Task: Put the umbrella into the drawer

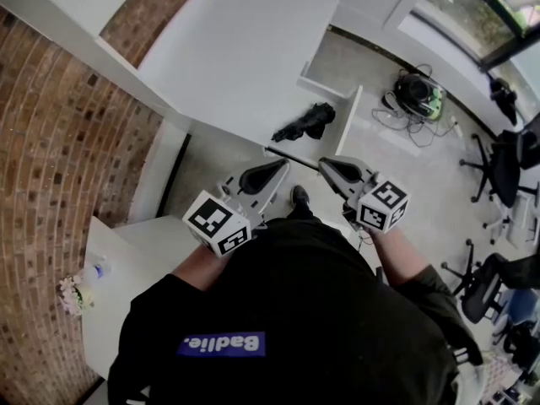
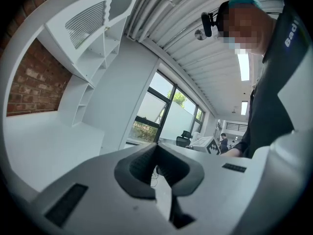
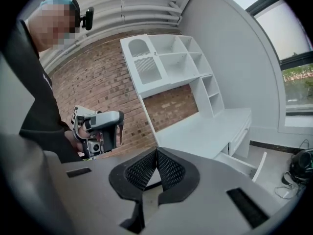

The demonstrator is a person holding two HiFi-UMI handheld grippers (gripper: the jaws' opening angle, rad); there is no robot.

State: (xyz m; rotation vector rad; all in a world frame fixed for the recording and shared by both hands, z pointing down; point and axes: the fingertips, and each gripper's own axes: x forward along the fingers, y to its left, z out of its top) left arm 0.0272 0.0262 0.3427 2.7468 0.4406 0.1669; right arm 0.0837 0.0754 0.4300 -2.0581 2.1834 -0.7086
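Observation:
The black folded umbrella (image 1: 305, 123) lies inside the open drawer (image 1: 348, 118) of the white desk (image 1: 245, 49). Both grippers hang in front of the person's chest, above the floor and short of the drawer. My left gripper (image 1: 283, 166) is shut with nothing in it, and its dark pads meet in the left gripper view (image 2: 156, 150). My right gripper (image 1: 322, 164) is shut and empty too, its ribbed pads pressed together (image 3: 156, 155). From the right gripper view I see the left gripper (image 3: 98, 131) and the open drawer (image 3: 244, 164); the umbrella is hidden there.
A brick wall (image 1: 51, 125) runs along the left. A low white table (image 1: 126, 251) with a bottle and flowers stands at bottom left. A dark bag with cables (image 1: 415, 94) lies on the floor, and office chairs (image 1: 498, 163) stand at the right. A white shelf unit (image 3: 166, 62) tops the desk.

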